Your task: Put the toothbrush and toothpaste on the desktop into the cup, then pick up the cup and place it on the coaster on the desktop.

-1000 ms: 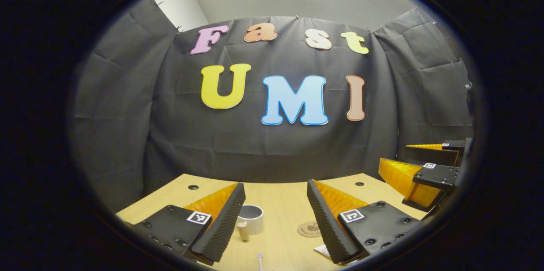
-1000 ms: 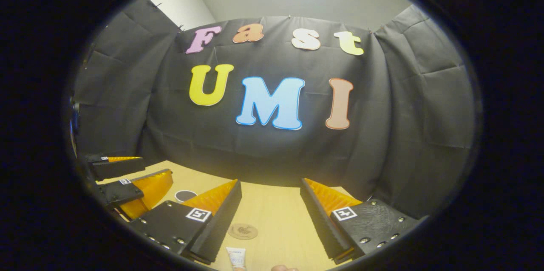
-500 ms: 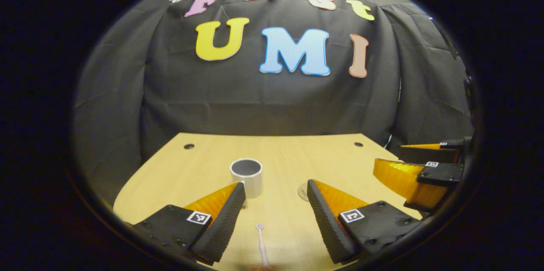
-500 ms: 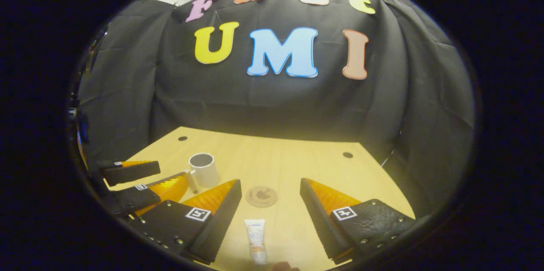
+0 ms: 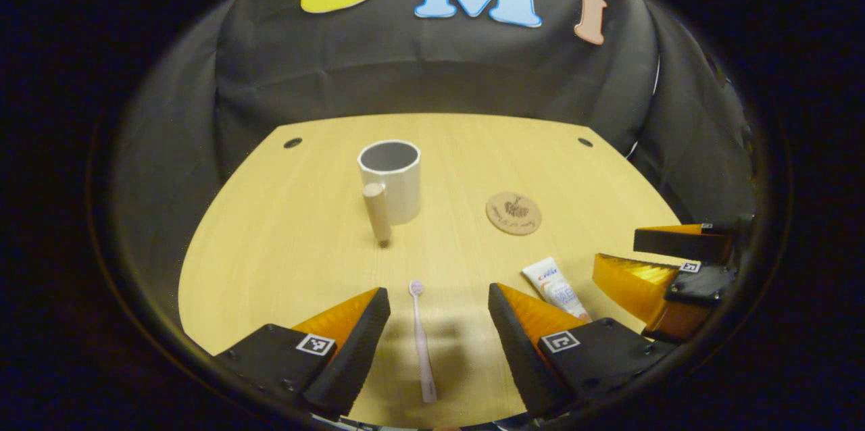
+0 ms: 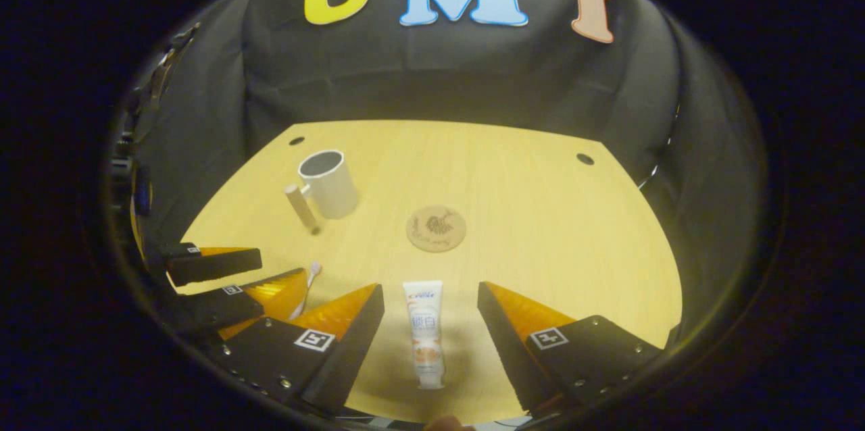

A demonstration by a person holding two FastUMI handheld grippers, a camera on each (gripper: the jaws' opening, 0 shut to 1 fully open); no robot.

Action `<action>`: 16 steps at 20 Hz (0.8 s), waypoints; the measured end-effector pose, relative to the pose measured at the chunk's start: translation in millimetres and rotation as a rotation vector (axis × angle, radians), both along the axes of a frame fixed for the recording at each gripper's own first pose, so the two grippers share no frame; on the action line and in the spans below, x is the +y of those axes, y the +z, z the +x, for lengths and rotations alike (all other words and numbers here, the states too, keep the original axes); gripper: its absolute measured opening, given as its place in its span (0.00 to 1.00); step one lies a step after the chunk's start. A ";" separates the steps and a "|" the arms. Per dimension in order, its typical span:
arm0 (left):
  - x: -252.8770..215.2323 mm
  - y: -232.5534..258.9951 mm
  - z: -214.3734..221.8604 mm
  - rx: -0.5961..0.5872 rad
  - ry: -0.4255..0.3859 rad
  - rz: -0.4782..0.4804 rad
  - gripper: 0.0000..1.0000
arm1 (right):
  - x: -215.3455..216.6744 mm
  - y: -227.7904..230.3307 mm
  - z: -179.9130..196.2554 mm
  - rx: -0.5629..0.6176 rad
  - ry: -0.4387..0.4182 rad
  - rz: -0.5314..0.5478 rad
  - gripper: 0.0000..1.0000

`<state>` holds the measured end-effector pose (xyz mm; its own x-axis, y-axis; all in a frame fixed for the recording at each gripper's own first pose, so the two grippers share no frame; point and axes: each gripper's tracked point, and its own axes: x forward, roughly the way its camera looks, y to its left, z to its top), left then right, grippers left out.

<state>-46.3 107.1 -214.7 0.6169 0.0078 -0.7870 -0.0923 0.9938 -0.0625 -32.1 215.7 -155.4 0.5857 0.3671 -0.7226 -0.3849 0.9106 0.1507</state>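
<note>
Left gripper [image 5: 439, 306]: jaws spread wide, nothing held, hovering above the near edge of the desktop [image 5: 270, 242]. Between its fingers, flat on the wood: toothbrush [image 5: 422, 343], slim, pale pink-white, small rounded head pointing away toward the cup, handle running back toward the camera; touching neither finger. Farther out, slightly left of the brush line: cup [image 5: 392, 178], white outside, grey inside, upright, mouth open, with a light wooden peg-like handle on its near side. Right of the cup and well apart from it: coaster [image 5: 513, 213], round, brown, thin, with a dark printed motif, lying flat and bare. Just right of the left gripper's right finger: toothpaste [image 5: 555, 287], white tube with printing, lying flat.

Right gripper [image 6: 430, 299]: also wide open, gripping nothing, above the near edge. Centred between its fingers in the right gripper view: toothpaste [image 6: 424, 330], white tube with blue and orange print, flat crimped end away, cap end toward the camera, clear of both fingers. Straight beyond the tube: coaster [image 6: 436, 228]. Up and to the left: cup [image 6: 329, 182], handle pointing toward the left gripper [image 6: 253, 275] at the lower left. Toothbrush [image 6: 311, 275] head peeking out beside that gripper's fingers.
</note>
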 end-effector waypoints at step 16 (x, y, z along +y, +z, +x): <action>10.7 -95.3 -48.4 0.497 0.058 -0.023 0.95 | 12.5 -57.7 1.6 0.467 0.066 -0.084 0.91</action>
